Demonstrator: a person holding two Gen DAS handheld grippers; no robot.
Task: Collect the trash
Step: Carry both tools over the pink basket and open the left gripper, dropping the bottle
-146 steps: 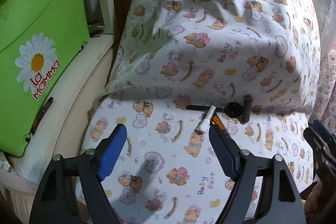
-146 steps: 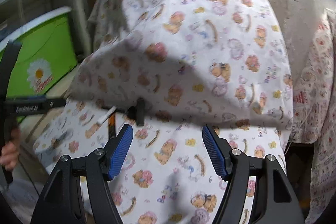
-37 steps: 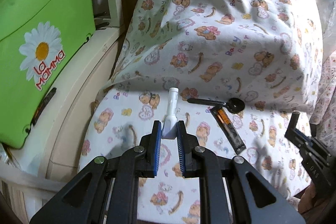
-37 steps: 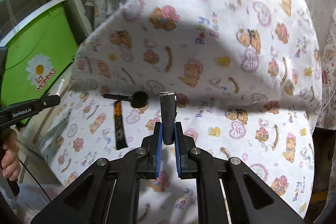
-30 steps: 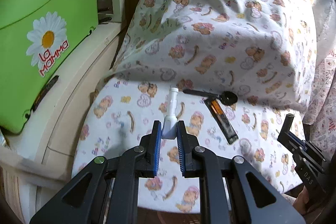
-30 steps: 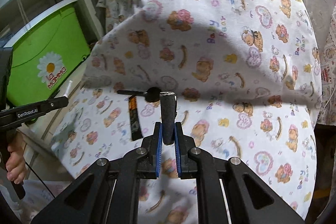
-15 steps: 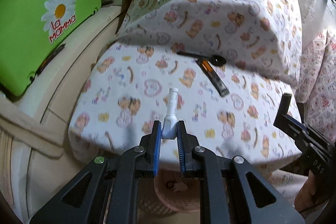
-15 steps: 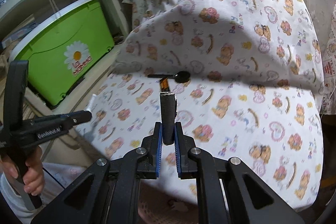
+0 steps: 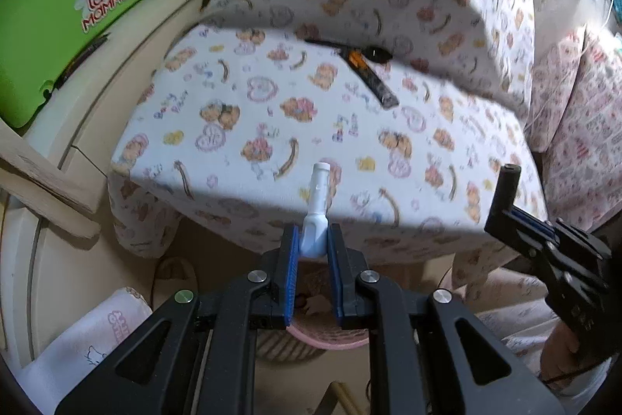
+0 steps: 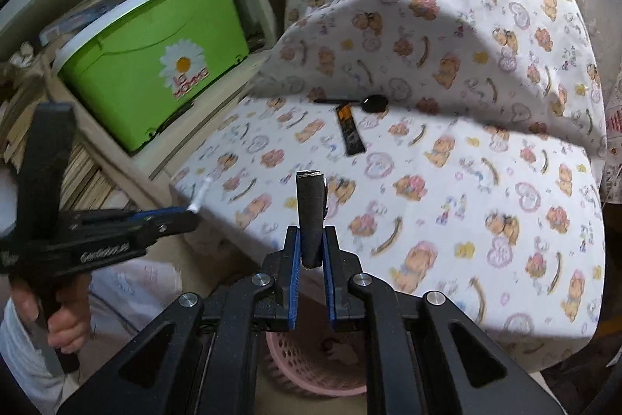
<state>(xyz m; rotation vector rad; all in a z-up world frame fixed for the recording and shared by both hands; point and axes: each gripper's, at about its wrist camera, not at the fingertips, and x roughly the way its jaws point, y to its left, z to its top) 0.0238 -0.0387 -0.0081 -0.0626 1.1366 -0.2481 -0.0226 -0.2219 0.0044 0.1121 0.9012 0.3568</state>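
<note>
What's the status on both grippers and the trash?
Left gripper shut on white tube. Right gripper shut on dark cylinder. Pink basket below. Black spoon, dark sachet left on cushion.

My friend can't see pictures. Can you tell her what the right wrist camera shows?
The right gripper holds a dark tube over a pink basket. Behind it, a black spoon and dark packet lie on teddy-bear cloth.

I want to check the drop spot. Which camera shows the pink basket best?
The right wrist view: the pink basket shows its mesh wall and rim below the right gripper. The left wrist view shows only part of its rim behind the left gripper.
</note>
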